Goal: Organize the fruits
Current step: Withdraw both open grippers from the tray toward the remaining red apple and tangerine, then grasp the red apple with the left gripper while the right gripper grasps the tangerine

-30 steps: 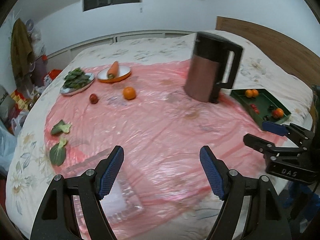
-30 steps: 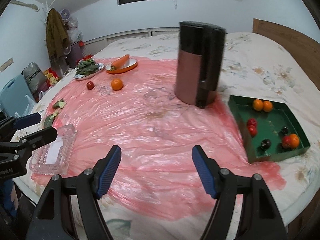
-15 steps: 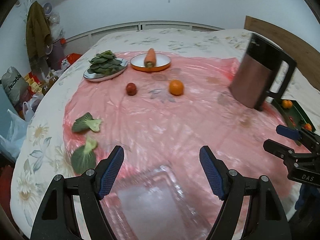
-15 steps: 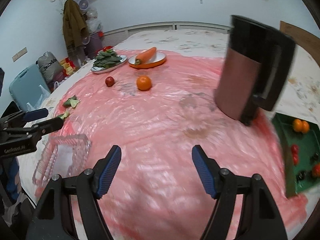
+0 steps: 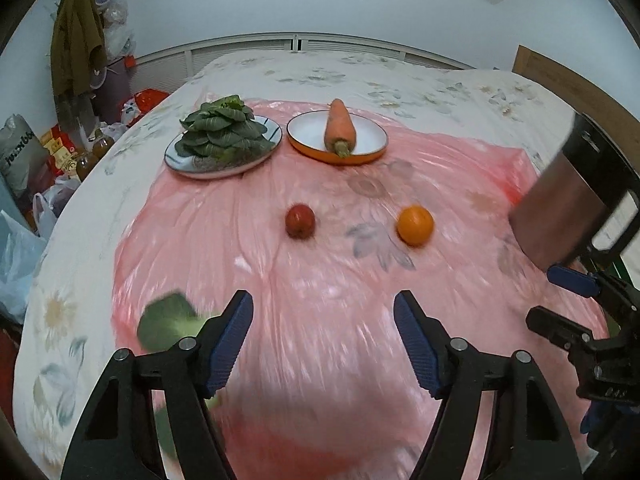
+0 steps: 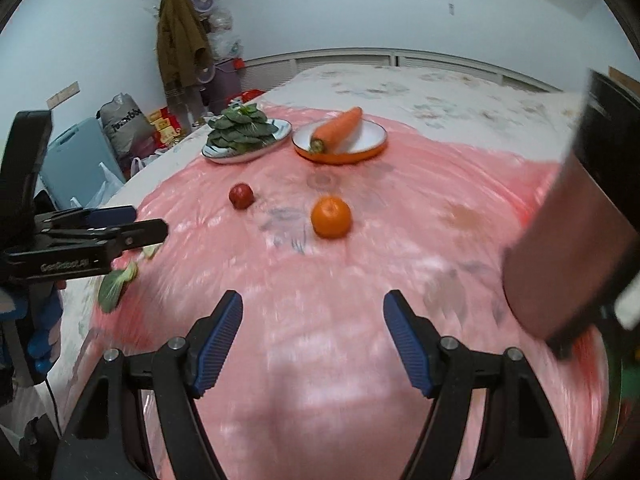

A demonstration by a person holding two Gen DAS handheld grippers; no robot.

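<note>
Ahead of my empty, half-open right fingers (image 6: 313,340) lies the orange (image 6: 331,217), nearer than the left's (image 5: 323,342).

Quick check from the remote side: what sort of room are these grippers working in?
Most likely a bedroom used as a workspace: the produce sits on a pink plastic sheet spread over a floral bedspread, with a wooden headboard and a coat rack.

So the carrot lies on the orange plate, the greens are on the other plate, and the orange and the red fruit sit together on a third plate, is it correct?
Not fully. The orange and the red fruit lie apart, straight on the pink sheet, on no plate; the left wrist view shows it. The carrot on the orange plate and the greens on the other plate are right.
</note>
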